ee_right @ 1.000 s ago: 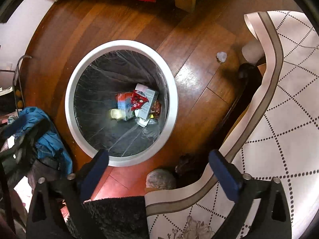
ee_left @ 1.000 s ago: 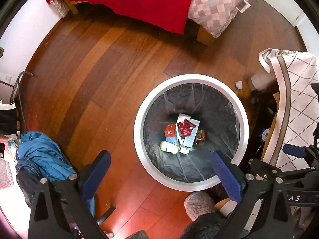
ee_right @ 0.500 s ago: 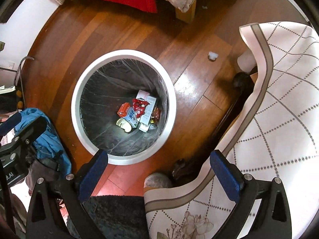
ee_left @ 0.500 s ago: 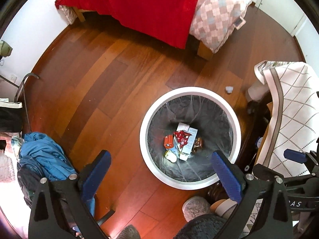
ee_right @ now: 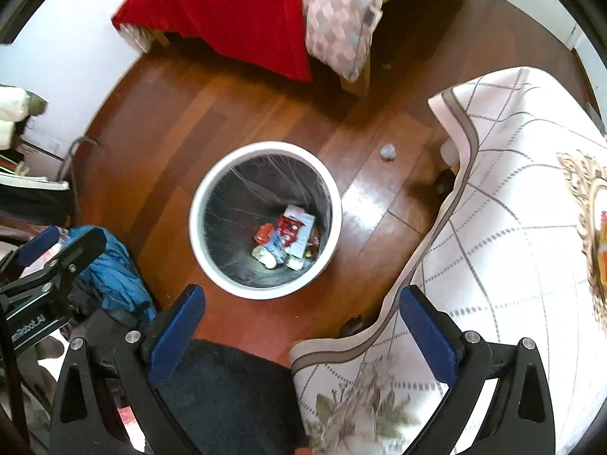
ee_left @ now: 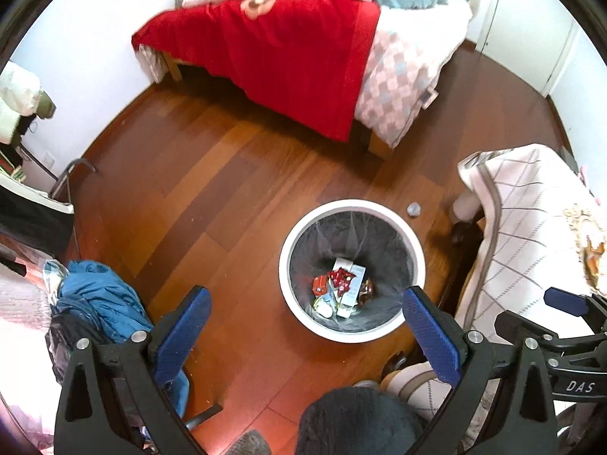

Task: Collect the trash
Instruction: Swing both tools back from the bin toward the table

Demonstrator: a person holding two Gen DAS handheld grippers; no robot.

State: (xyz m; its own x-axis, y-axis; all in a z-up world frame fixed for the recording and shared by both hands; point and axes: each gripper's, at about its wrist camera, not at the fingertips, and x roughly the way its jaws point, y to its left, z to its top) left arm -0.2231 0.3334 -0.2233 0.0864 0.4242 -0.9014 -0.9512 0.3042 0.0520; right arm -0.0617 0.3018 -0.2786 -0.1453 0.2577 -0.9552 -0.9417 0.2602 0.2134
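A white round trash bin (ee_left: pixel 292 242) with a dark liner stands on the wood floor; it also shows in the right wrist view (ee_right: pixel 197 197). Several wrappers and cartons (ee_left: pixel 339 286) lie at its bottom, also seen from the right wrist (ee_right: pixel 288 240). A small crumpled white scrap (ee_left: pixel 413 209) lies on the floor just beyond the bin, near a table leg; the right wrist view shows it too (ee_right: pixel 387 151). My left gripper (ee_left: pixel 307 320) is open and empty, high above the bin's near side. My right gripper (ee_right: pixel 303 320) is open and empty, also high above the floor.
A bed with a red blanket (ee_left: pixel 296 49) stands at the back. A table with a patterned white cloth (ee_right: pixel 512 208) is at the right. Blue clothes (ee_left: pixel 98 299) are piled at the left. A dark fuzzy slipper (ee_right: pixel 227 390) is below.
Both grippers have risen and pulled back from the bin; it looks smaller and more of the bed and room shows. Both stay open.
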